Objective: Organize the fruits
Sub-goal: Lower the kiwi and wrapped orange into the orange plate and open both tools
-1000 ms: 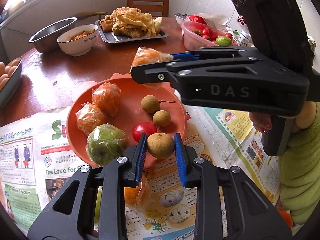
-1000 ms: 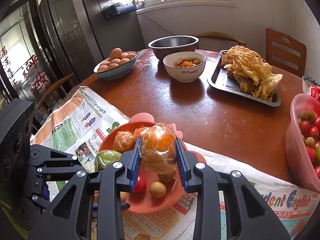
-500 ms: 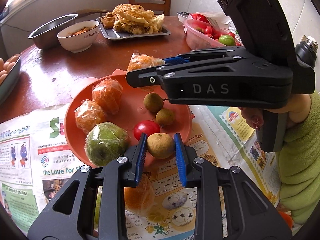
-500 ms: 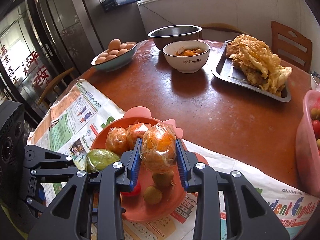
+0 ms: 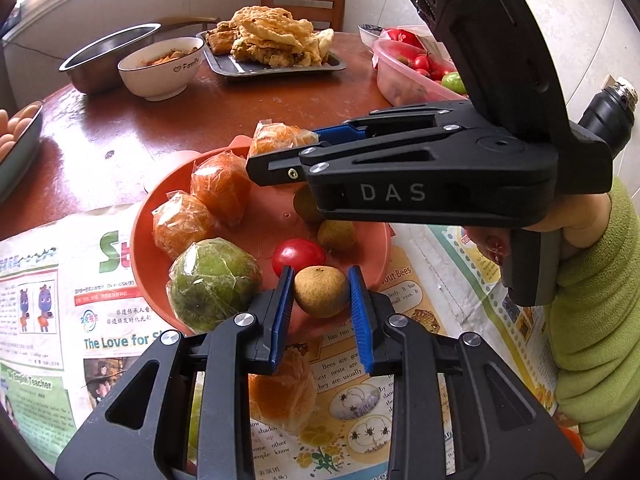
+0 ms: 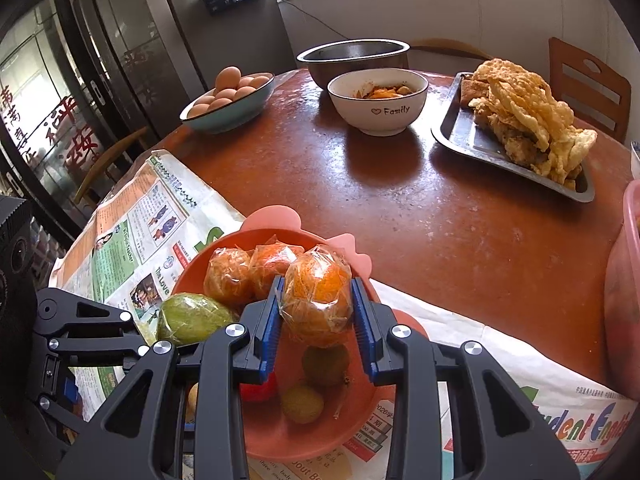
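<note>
An orange plastic plate (image 5: 140,240) (image 6: 320,436) on newspaper holds two wrapped oranges (image 5: 222,186), a wrapped green fruit (image 5: 214,282), a cherry tomato (image 5: 298,256) and two brown longans (image 5: 336,234). My left gripper (image 5: 321,298) is shut on a brown longan (image 5: 321,291) above the plate's near rim. My right gripper (image 6: 317,300) is shut on a wrapped orange (image 6: 317,294), held over the plate's far side; it also shows in the left wrist view (image 5: 280,140).
On the round brown table: a pink tub of tomatoes (image 5: 416,72), a tray of fried food (image 6: 520,120), a white bowl (image 6: 378,100), a steel bowl (image 6: 352,54), a bowl of eggs (image 6: 228,98). Another wrapped orange (image 5: 280,392) lies on the newspaper (image 5: 44,320) under my left gripper.
My right gripper has carried the wrapped orange lower and further over the plate, towards the two oranges there. My left gripper has held the longan and edged closer to the plate.
</note>
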Demonstrator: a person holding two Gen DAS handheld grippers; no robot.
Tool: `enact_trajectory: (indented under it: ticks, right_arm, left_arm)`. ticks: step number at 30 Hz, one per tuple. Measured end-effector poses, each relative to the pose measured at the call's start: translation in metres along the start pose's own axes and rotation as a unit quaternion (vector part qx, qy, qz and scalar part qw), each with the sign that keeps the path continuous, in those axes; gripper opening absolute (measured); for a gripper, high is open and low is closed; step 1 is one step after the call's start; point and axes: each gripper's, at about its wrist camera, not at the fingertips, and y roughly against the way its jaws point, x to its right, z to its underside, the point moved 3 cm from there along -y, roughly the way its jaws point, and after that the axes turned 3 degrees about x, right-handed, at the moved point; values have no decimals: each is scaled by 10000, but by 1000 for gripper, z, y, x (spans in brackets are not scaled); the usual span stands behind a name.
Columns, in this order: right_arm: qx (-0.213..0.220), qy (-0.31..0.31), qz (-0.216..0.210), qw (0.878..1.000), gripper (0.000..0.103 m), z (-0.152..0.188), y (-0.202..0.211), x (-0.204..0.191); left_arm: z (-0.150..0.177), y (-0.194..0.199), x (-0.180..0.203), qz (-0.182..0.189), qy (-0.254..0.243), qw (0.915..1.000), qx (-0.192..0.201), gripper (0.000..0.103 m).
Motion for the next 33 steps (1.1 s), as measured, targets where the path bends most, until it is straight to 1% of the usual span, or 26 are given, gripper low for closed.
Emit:
enact_trajectory:
  ticks: [4,8,12,17,23,29,33]
  right_arm:
    - [-12,-62,-11,10000,33,1,-1,2]
    - [56,-98,-35,9999,38,0,3,2]
    - [129,-72,-55,9999,38,-1,9,0]
    - [198,-124,28,9997,43,0,18,3]
    - [241,-167,78,9995,44,3,28,8]
    - [321,-213,141,9992,47,4,36,10]
    - [400,-233,198,9987,51,4,44,11]
  left_arm:
    - [0,0,0,8,10,10000,6,20]
    - [0,0,0,7,9,10000,6,20]
    - [0,0,0,-7,12,10000,9,20]
    - [0,0,0,-16,-3,10000,11,20]
    - [1,0,1,-20,6,10000,21,20]
    - [-1,3,3,-26,-5,10000,59,20]
    - [-3,9,4,-20,-11,9999,133,20]
